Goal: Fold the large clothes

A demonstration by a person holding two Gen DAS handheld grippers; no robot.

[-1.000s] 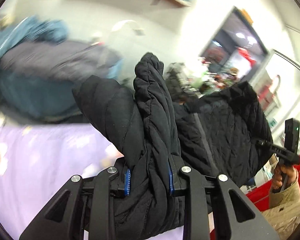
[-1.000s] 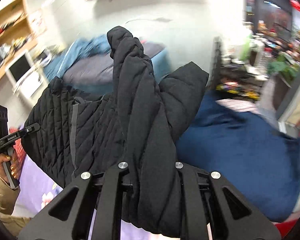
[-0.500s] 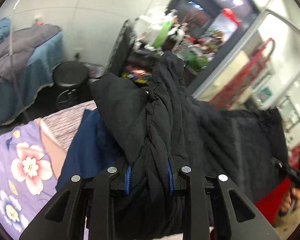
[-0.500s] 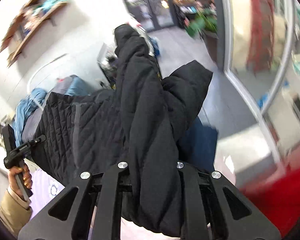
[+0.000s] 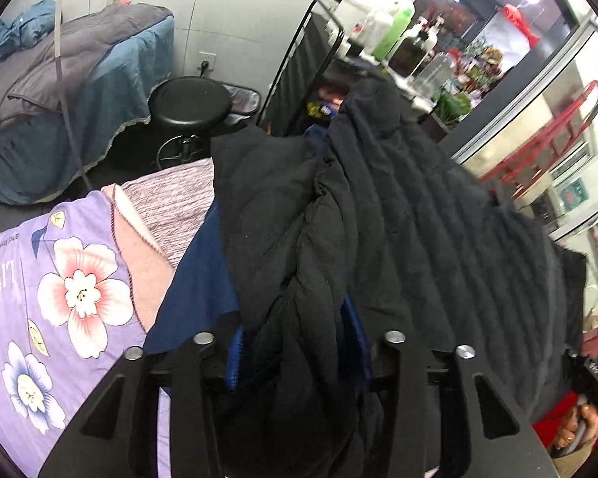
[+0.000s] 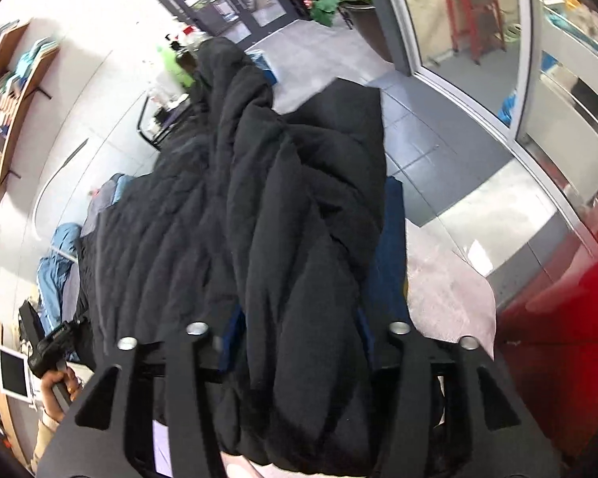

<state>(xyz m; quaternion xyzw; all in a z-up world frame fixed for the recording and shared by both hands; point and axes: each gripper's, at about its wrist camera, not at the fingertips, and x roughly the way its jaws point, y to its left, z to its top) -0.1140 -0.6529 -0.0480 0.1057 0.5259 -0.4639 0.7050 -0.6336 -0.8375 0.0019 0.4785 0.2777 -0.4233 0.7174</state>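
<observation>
A large black quilted jacket [image 5: 398, 215] hangs stretched between my two grippers, above a purple flowered sheet [image 5: 40, 298]. My left gripper [image 5: 295, 354] is shut on a bunched edge of the jacket, which fills the space between its blue pads. In the right wrist view the same jacket [image 6: 259, 199] drapes forward from my right gripper [image 6: 299, 342], which is shut on another bunched edge. The left hand-held gripper [image 6: 56, 342] shows at the lower left of the right wrist view.
A dark blue cloth [image 5: 195, 290] and a grey-pink cloth [image 5: 171, 207] lie on the sheet under the jacket. A black stool [image 5: 191, 103], a blue-covered bed [image 5: 59, 91] and a cart with bottles [image 5: 378, 32] stand beyond. Glass doors [image 6: 538, 79] are at right.
Both grippers have swung right and tipped downward with the jacket held. The views have turned from the wall and bed towards the sheet, floor and glass doors.
</observation>
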